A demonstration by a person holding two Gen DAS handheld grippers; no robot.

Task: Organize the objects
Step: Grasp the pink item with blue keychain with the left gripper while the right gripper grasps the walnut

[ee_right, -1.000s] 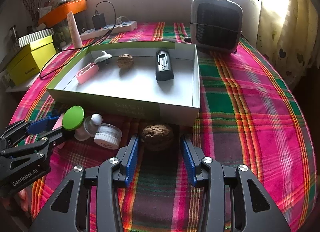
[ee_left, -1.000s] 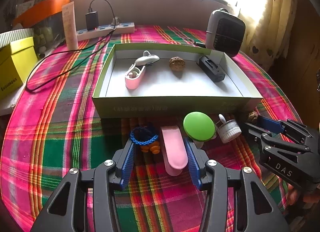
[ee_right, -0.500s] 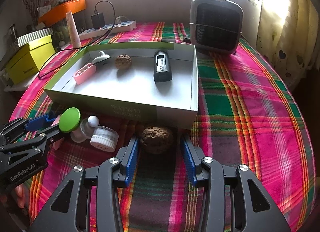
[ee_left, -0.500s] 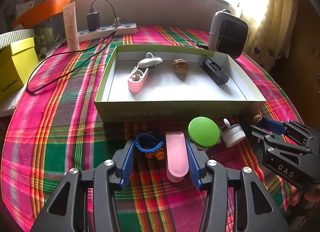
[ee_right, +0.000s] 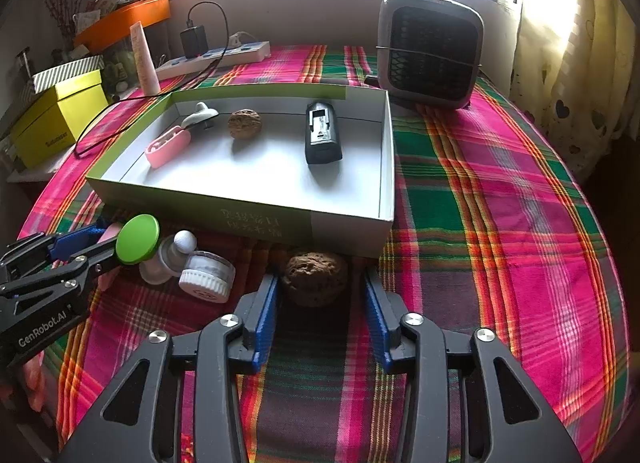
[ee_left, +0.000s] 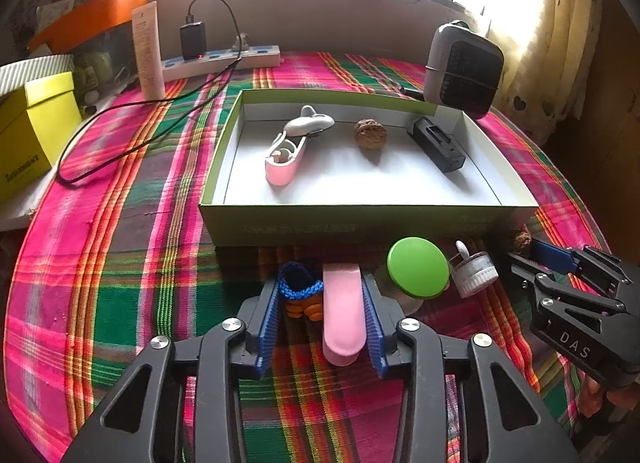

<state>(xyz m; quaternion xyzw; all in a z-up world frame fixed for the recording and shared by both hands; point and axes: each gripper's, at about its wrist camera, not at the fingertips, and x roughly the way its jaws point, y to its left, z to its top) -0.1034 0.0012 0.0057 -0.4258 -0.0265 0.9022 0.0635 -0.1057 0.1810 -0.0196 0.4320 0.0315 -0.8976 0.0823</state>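
Observation:
My left gripper (ee_left: 320, 283) is closing, its blue pads pressing a pink oblong lid (ee_left: 343, 315) and a blue knitted toy with orange feet (ee_left: 300, 289) together on the plaid cloth. In the right wrist view that gripper (ee_right: 80, 243) shows at the left edge. My right gripper (ee_right: 319, 277) is also closing around a brown walnut (ee_right: 314, 277). The left pad is at the walnut's side, and a gap remains at the right pad. A shallow green box (ee_left: 360, 219) with a white floor lies just beyond both grippers.
Inside the box (ee_right: 240, 207) lie a pink case (ee_left: 284, 159), a white piece (ee_left: 310, 125), a second walnut (ee_left: 370, 133) and a black battery (ee_left: 436, 143). A green-capped bottle (ee_left: 418, 273) and a white jar (ee_left: 474, 273) lie between the grippers. A heater (ee_right: 430, 49), a power strip (ee_left: 220, 61) and a yellow box (ee_left: 36, 131) stand around.
Both pairs of jaws have narrowed. The left pads have squeezed the knitted toy against the pink lid. The right pads have drawn closer to the walnut.

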